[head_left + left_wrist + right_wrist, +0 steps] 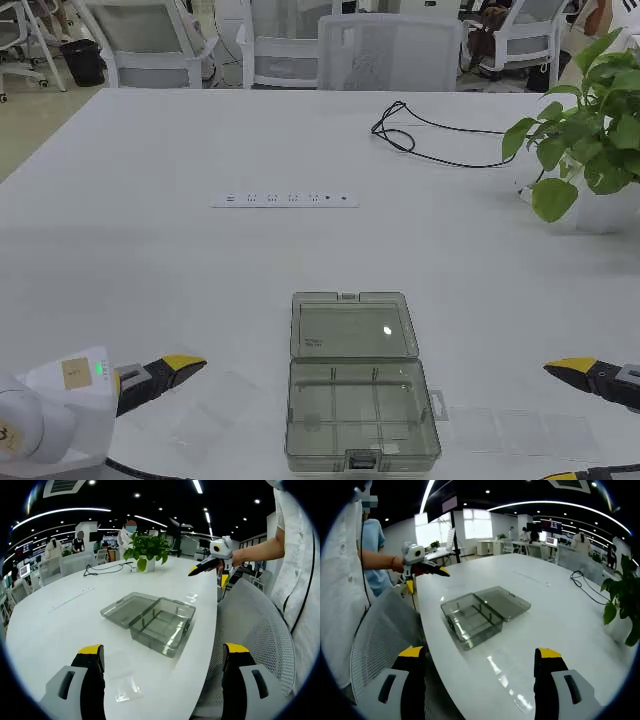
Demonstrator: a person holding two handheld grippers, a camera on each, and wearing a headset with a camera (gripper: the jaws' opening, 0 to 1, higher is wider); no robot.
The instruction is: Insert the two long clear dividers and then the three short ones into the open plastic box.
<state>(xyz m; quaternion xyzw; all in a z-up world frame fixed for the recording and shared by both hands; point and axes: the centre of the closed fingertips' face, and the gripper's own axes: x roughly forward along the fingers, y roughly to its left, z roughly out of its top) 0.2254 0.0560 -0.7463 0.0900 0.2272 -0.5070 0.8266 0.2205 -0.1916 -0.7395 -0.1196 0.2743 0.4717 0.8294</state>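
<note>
The smoky clear plastic box [361, 415] lies open near the table's front edge, its lid [353, 326] folded back flat. Clear dividers [205, 412] lie flat on the table left of the box, and more clear dividers [512, 430] lie to its right. My left gripper [172, 388] hovers open by the left pieces, with nothing between its jaws. My right gripper [566, 424] is open beside the right pieces. In the left gripper view, a divider [125, 688] lies before the left gripper [162, 650], with the box [155, 622] beyond. In the right gripper view, the dividers [507, 681] lie ahead of the right gripper [480, 652].
A white power strip [285, 199] lies mid-table. A potted plant [585, 150] stands at the right and a black cable [440, 140] loops behind it. Office chairs [390, 50] line the far edge. A mesh chair [252, 630] is at the near edge.
</note>
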